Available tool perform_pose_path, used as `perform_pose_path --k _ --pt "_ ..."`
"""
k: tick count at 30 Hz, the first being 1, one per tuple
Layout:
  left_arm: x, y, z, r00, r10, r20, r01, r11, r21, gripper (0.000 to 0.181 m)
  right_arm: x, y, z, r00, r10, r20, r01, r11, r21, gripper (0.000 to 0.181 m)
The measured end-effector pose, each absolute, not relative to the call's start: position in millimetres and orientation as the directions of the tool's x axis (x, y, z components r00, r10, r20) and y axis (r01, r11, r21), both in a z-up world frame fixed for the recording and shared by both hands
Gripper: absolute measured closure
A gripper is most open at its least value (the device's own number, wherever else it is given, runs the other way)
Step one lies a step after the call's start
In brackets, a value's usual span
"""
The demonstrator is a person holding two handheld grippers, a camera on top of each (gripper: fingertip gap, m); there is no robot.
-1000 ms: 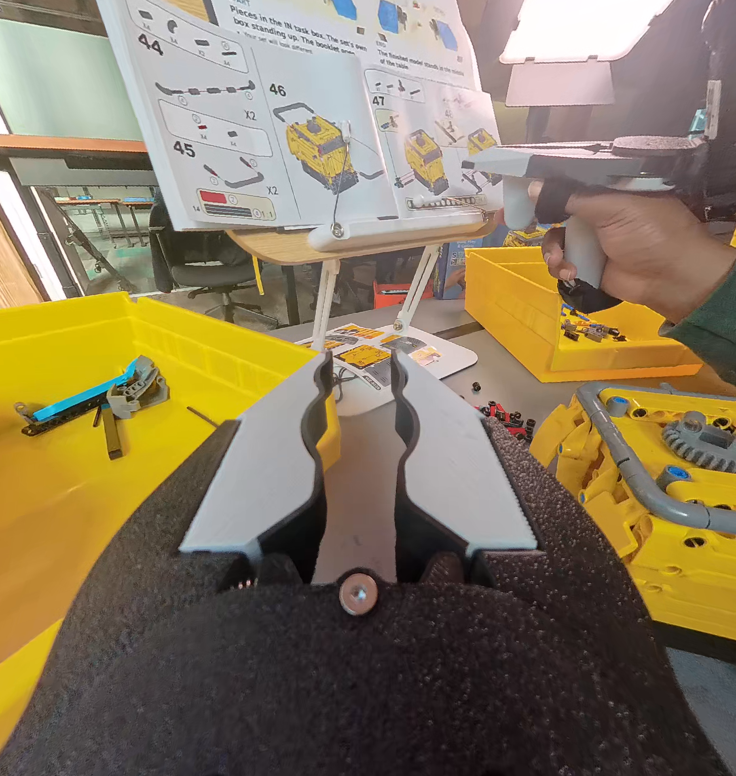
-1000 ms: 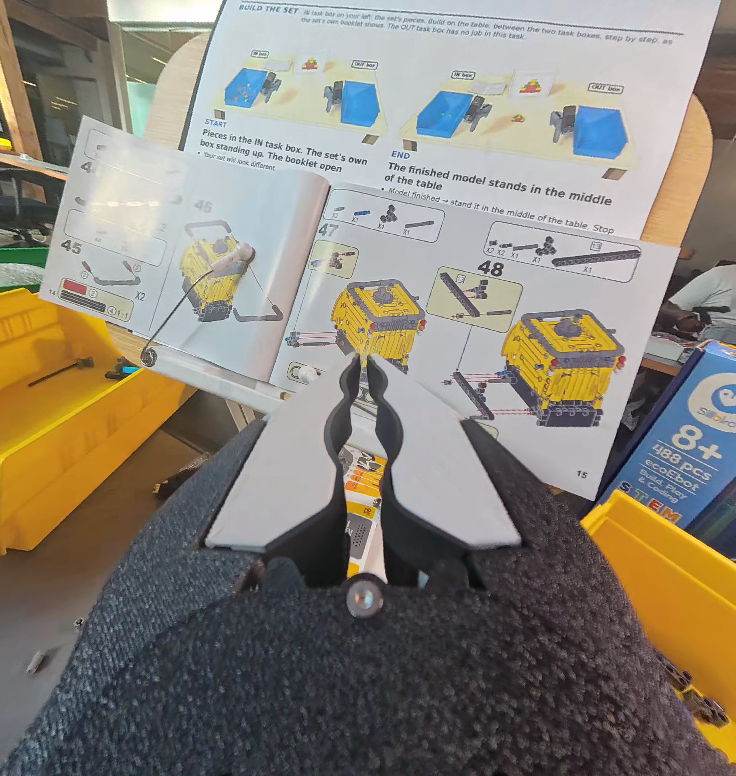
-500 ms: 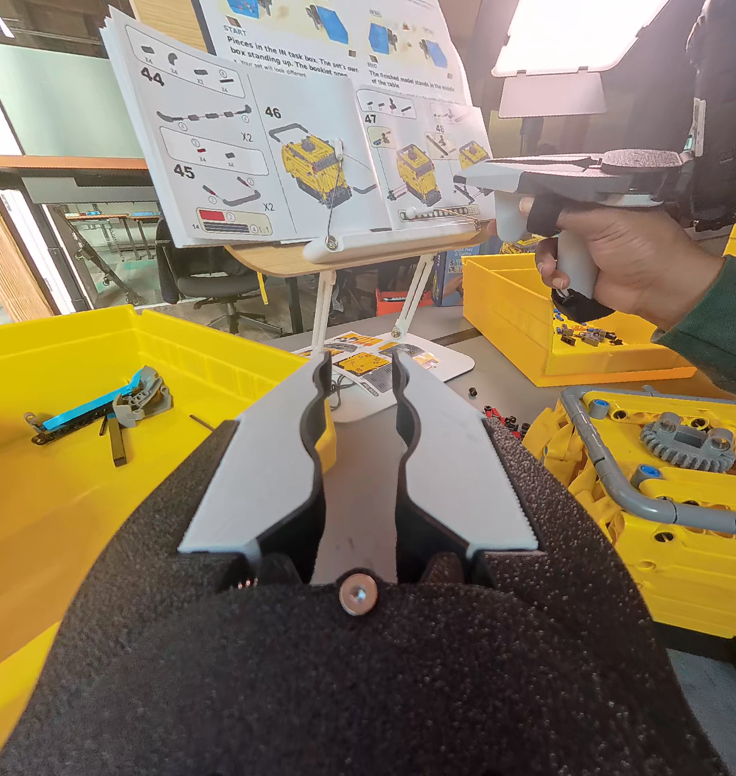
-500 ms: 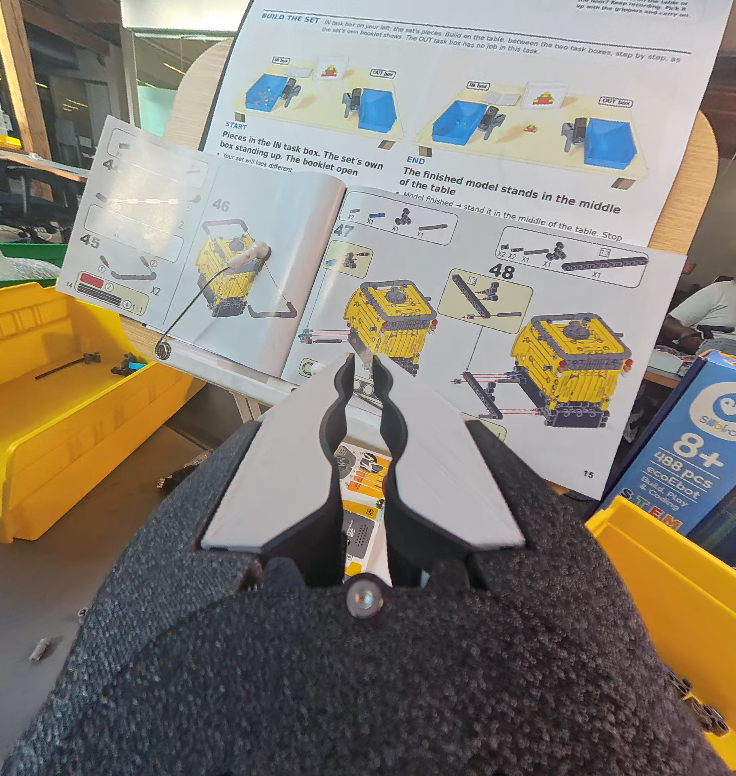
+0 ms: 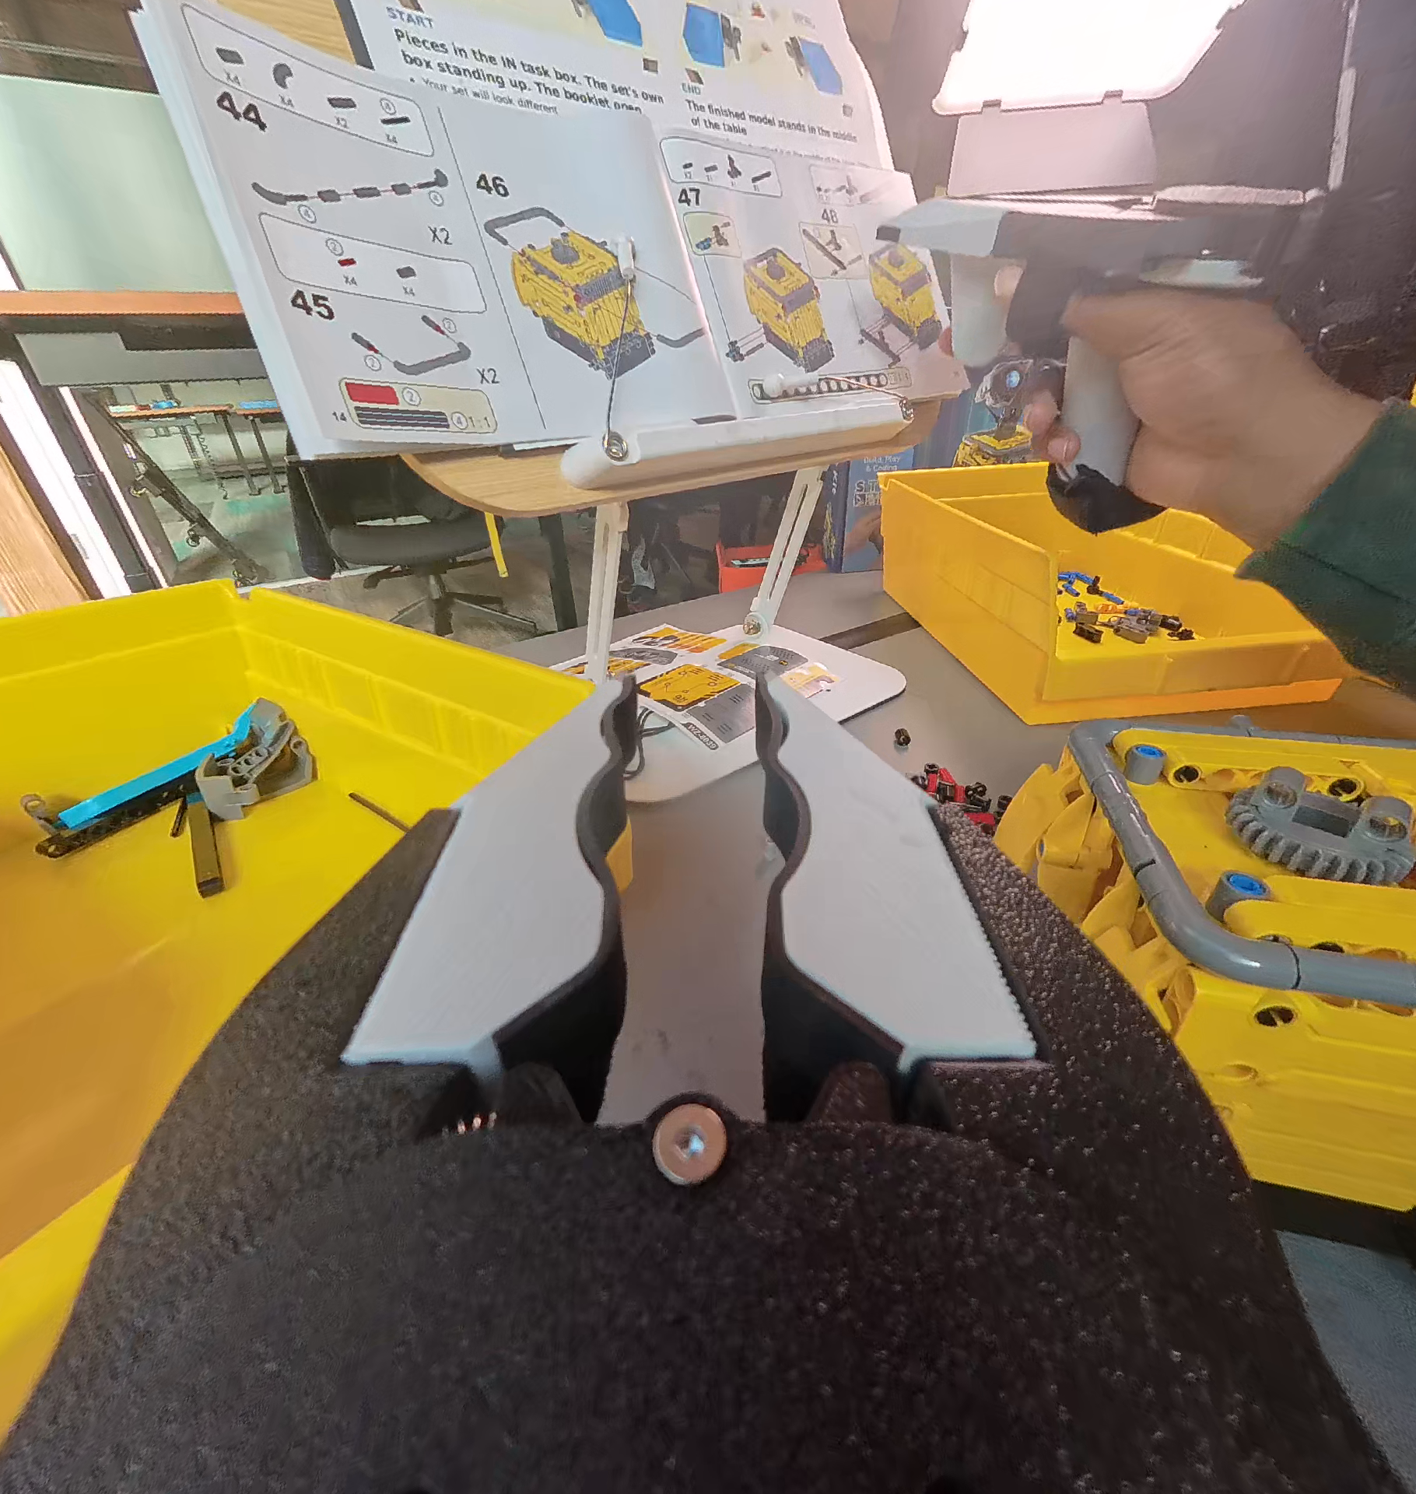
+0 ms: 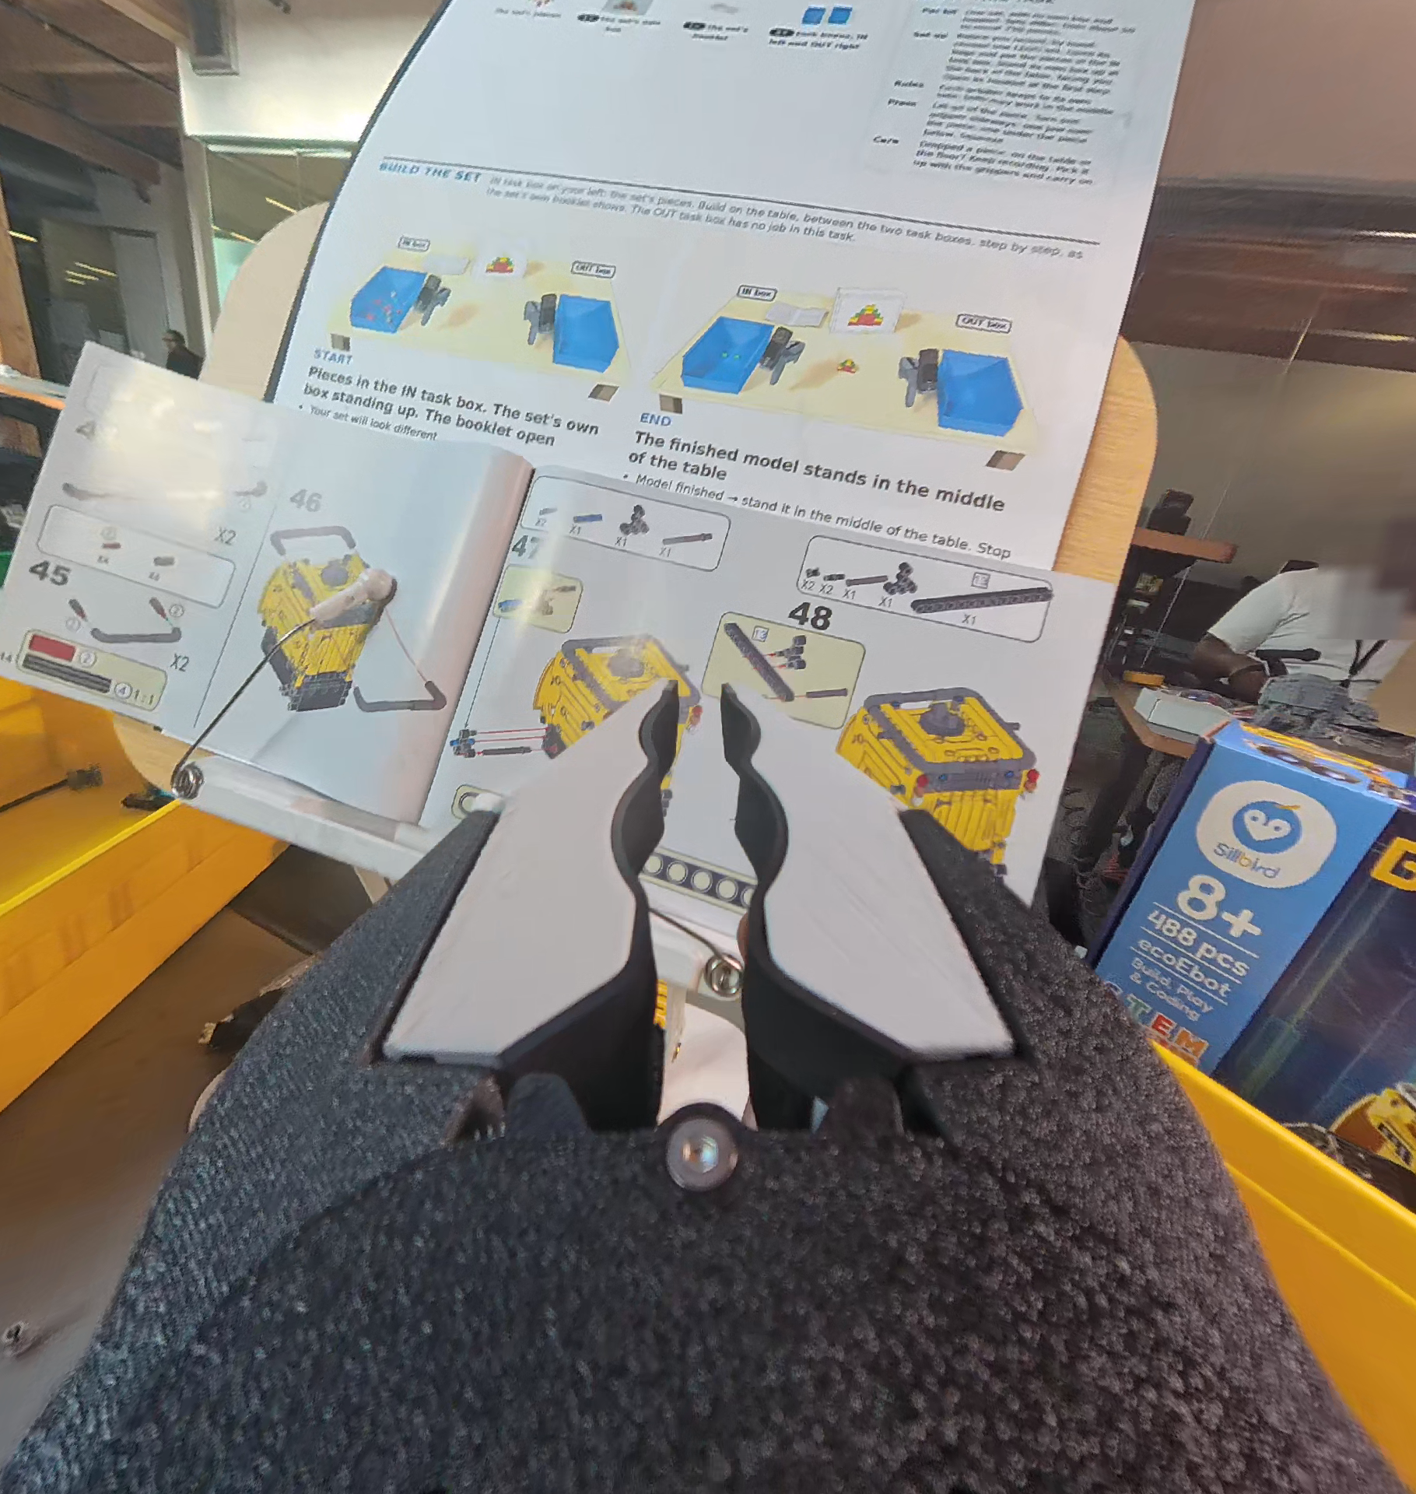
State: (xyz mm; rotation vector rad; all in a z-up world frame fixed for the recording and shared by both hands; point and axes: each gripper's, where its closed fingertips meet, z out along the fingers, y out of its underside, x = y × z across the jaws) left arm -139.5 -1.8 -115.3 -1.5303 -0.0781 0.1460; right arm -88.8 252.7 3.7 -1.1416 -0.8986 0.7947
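The left gripper sat at the centre of the left wrist view, its jaws spread with a clear gap and nothing between them, hovering over the grey table. To its left, filling the left side of the frame, lay a yellow bin with a blue beam, a grey connector piece and a short black bar on its floor. At the right edge stood a yellow brick model with a grey pipe frame and a grey gear on top; small red and black pieces lay on the table just beside it. In the upper middle, an open instruction booklet rested on a wooden stand. At the upper right, a hand held the right gripper by its handle, close in front of the booklet's right page, above a second yellow bin holding small parts. In the right wrist view that gripper's jaws were parted by a narrow gap and held nothing, their tips pointing at the booklet's right page. A printed sheet stood behind the booklet, and a blue box stood at the right of the frame.
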Motion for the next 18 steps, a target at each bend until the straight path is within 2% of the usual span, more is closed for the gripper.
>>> perform_pose_path --k 4,11,18 --pt "-141 -1 -120 0.985 0.158 -0.068 -0.071 0.014 -0.997 0.153 -91 268 18 0.440 0.888 0.129 -0.131 0.206 -0.970 0.172" --pt "-142 1 -125 0.987 0.152 -0.055 -0.056 0.002 -0.998 0.153 -102 291 23 0.473 0.863 0.175 -0.092 0.246 -0.965 0.181" --pt "-140 2 -126 0.988 0.143 -0.059 -0.059 -0.004 -0.998 0.154 -114 294 27 0.448 0.868 0.213 -0.059 0.266 -0.962 0.181"
